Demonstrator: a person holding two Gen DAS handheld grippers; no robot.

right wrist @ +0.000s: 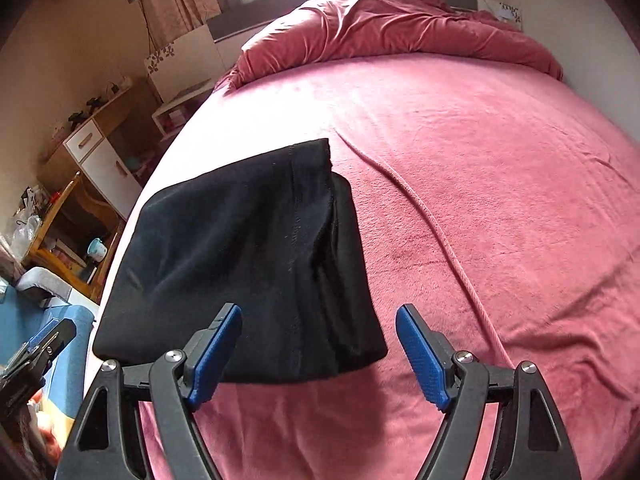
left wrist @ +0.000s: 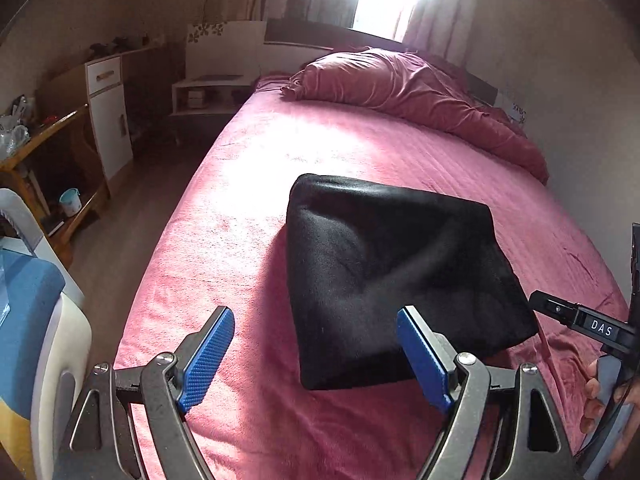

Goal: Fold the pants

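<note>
Lying folded into a thick rectangle on the pink bedspread (right wrist: pixel 480 160), the black pants (left wrist: pixel 392 276) are touched by neither tool. The left gripper (left wrist: pixel 316 356) is held wide apart with nothing between its blue pads. The right gripper (right wrist: pixel 320 356) is likewise spread and empty, just before the pants' near edge.

- "DAS" is printed in white capitals on a black bar of the right gripper (left wrist: pixel 600 330), seen at the right edge of the left wrist view.
</note>
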